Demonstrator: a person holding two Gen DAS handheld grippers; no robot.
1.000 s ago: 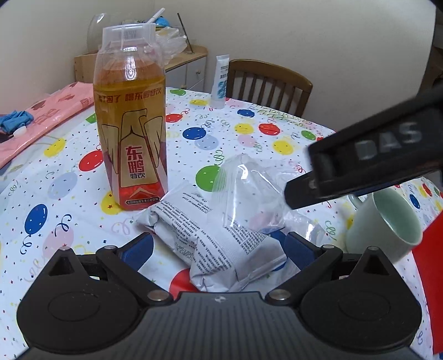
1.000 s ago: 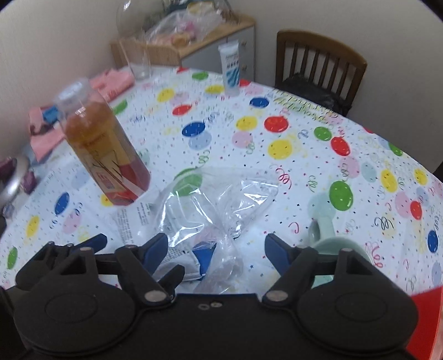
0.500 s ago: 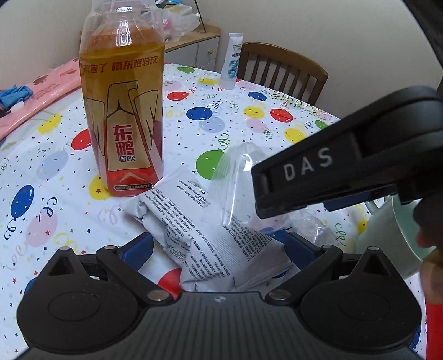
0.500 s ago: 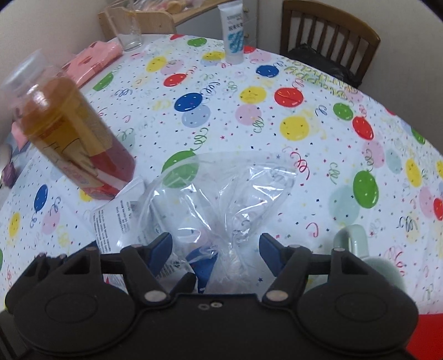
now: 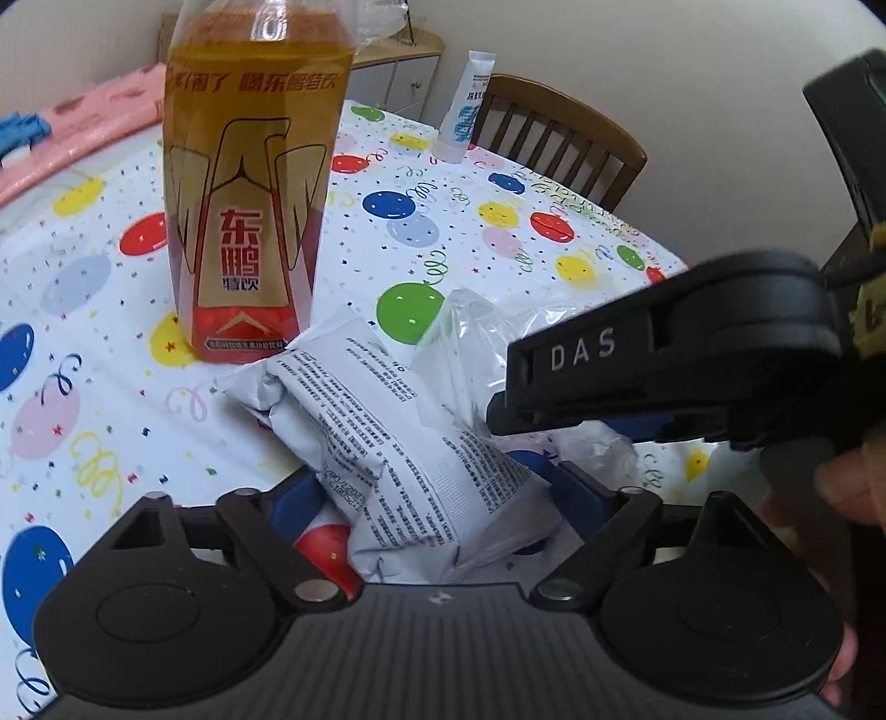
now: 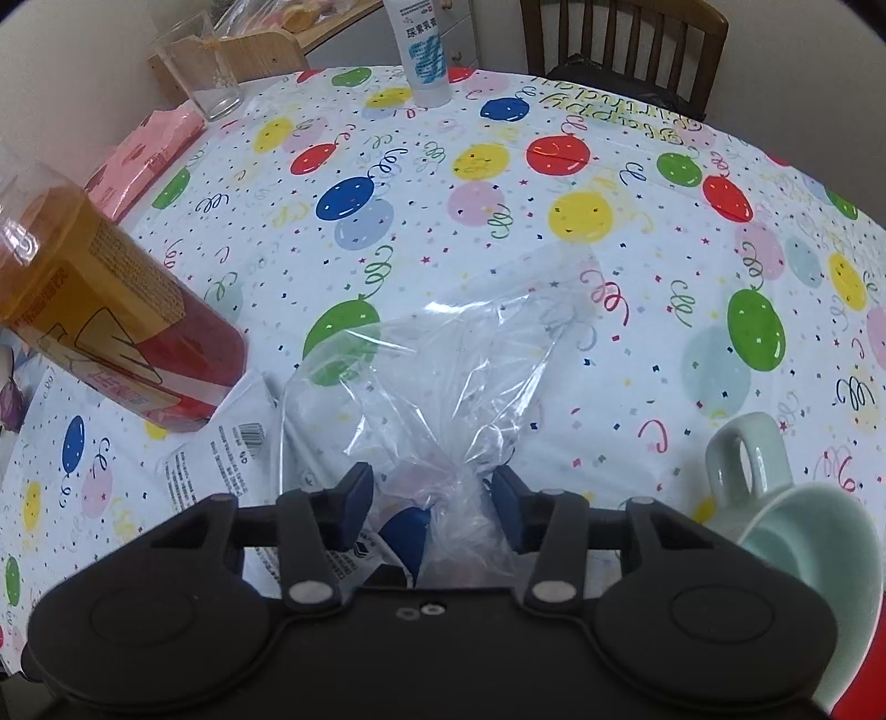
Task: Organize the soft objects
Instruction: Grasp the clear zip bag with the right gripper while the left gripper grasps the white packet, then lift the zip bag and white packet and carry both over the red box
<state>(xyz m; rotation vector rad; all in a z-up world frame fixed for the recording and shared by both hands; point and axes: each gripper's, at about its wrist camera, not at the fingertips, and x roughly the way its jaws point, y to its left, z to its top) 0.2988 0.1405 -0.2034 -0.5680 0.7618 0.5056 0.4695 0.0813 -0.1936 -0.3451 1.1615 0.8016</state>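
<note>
A white soft packet (image 5: 398, 443) with small black print lies on the balloon tablecloth, partly under a clear plastic bag (image 6: 443, 376). My left gripper (image 5: 437, 493) straddles the packet's near end. Its jaws are closing, the packet is between the blue pads, and I see no squeeze. My right gripper (image 6: 432, 498) points steeply down over the bag's gathered neck. Its jaws are closing too, with the crumpled plastic between the pads and a small gap on the left side. The right gripper's black housing (image 5: 692, 354) hides the bag's right part. One blue left fingertip (image 6: 407, 534) shows under the bag.
A tall bottle of amber drink (image 5: 249, 221) stands just behind the packet. A pale green mug (image 6: 775, 526) sits at the right, close to the right gripper. At the far edge are a white tube (image 6: 423, 50), a glass (image 6: 205, 72) and a wooden chair (image 5: 559, 144).
Both grippers came lower and nearer to the packet and bag. The right jaws narrowed a lot around the bag's neck. The left jaws narrowed a little around the packet.
</note>
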